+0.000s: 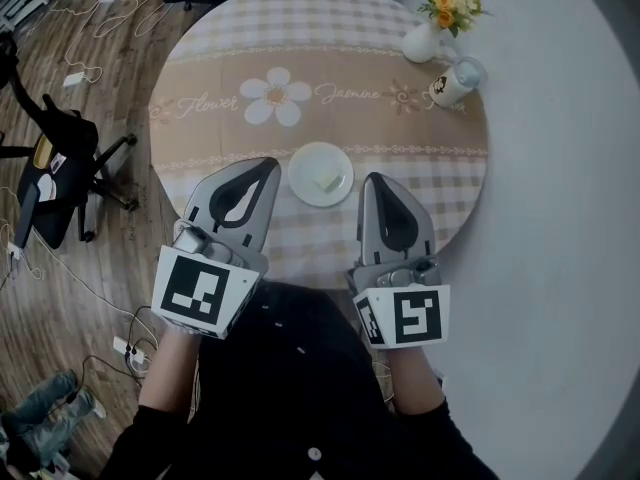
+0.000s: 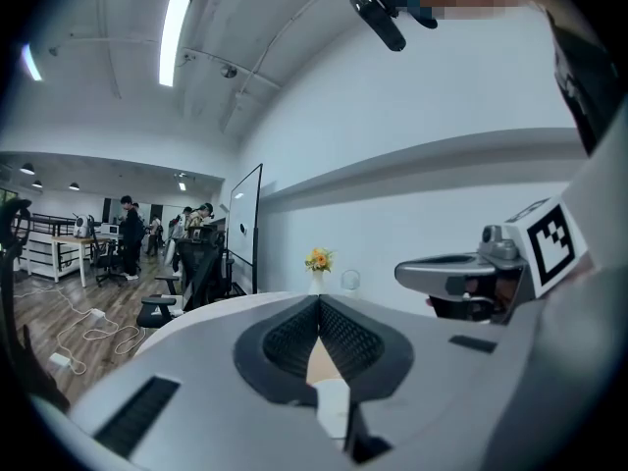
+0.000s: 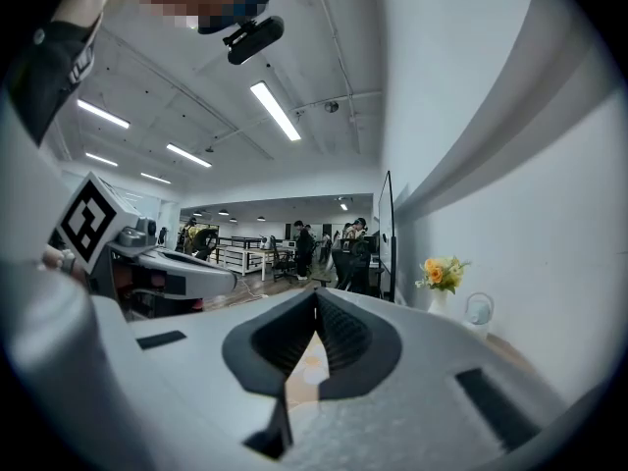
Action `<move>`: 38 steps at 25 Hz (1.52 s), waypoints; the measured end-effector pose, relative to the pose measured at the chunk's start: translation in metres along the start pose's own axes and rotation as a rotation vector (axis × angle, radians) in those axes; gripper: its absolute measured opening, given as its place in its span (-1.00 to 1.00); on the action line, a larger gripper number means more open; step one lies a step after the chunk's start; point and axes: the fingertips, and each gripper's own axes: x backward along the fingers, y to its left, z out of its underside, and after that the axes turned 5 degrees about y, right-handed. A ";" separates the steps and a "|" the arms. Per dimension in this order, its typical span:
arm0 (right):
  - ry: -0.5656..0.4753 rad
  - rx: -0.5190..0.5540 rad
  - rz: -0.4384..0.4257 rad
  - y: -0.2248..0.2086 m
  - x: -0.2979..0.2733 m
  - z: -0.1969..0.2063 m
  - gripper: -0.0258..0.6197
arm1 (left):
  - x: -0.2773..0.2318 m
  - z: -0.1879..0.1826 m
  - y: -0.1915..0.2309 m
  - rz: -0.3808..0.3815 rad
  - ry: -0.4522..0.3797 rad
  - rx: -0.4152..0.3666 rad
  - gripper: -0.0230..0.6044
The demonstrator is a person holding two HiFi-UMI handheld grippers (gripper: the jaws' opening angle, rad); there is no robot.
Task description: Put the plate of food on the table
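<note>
Plate (image 1: 320, 173) with pale food piece (image 1: 328, 181) rests on round surface (image 1: 440, 158), near front edge. Left tongs (image 1: 268, 166) just left of plate, jaws closed, nothing between. Right tongs (image 1: 374, 180) just right of plate, jaws closed, empty. Flower vase (image 1: 428, 38) and cup (image 1: 452, 83) at far right, well apart from plate.

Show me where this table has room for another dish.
Free: the far left of the table, rim to vase; also between plate and cup. Crowded: far right around vase and cup, and the near edge, where the left gripper and right gripper flank the plate.
</note>
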 end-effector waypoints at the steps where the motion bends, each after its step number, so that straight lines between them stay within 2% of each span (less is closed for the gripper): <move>1: 0.001 0.000 -0.001 0.001 0.000 0.000 -0.92 | 0.000 0.000 0.000 0.000 -0.001 -0.001 -0.92; 38: 0.025 0.001 -0.022 0.009 -0.001 0.005 -0.92 | 0.004 0.000 -0.002 -0.001 -0.002 -0.010 -0.92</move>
